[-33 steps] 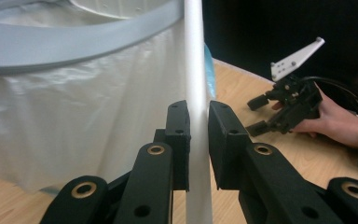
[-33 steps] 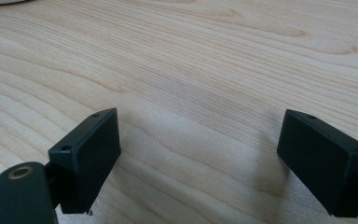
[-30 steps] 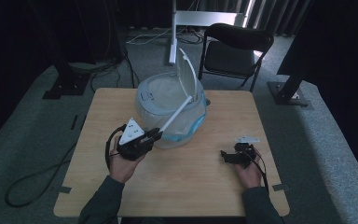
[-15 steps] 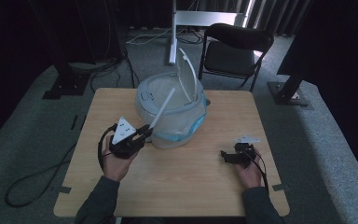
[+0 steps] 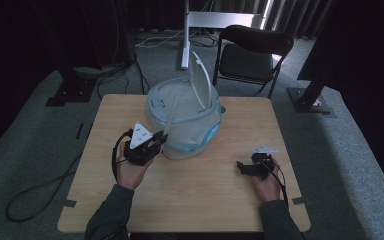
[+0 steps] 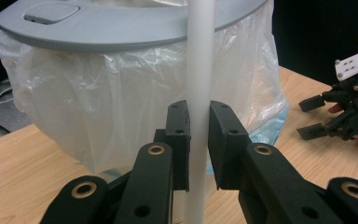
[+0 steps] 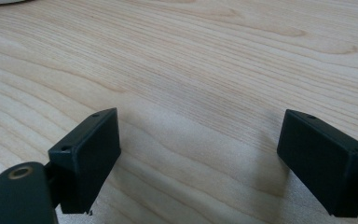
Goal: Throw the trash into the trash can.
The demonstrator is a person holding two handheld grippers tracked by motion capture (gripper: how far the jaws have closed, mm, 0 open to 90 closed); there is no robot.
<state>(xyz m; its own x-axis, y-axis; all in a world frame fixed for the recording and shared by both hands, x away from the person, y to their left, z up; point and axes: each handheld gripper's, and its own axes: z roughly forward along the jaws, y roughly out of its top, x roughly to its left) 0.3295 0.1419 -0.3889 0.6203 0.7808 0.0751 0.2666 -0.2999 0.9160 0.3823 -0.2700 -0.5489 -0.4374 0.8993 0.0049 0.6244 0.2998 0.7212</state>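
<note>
Moved: since the earlier frames our left gripper [image 5: 156,139] has slid left along the bench [image 5: 200,205], and the white bar it holds now leans up toward the bin instead of out to the right; our right gripper [image 5: 243,168] has kept its place.
Bin: a round grey bin [image 5: 182,122] lined with a clear bag [image 6: 121,98] stands at the middle of the far half of the bench; a white hoop [image 5: 202,82] rises above its rim.
Bar: the white bar [image 6: 198,93] runs from our left gripper up against the bin's front, over the bag and past the grey rim [image 6: 98,32].
Done: we judge the bar is gripped and swung up close to the bin.
Left: whether it is to be pressed down over the bag or lifted away we cannot tell; the bar is not yet seated.
Left fingers: the fingers [image 6: 226,135] stand narrow, pressed on the bar from both sides.
Right fingers: the fingers [image 7: 88,149] stand wide apart over bare wood, holding nothing, with the hand resting near the bench's right front.
</note>
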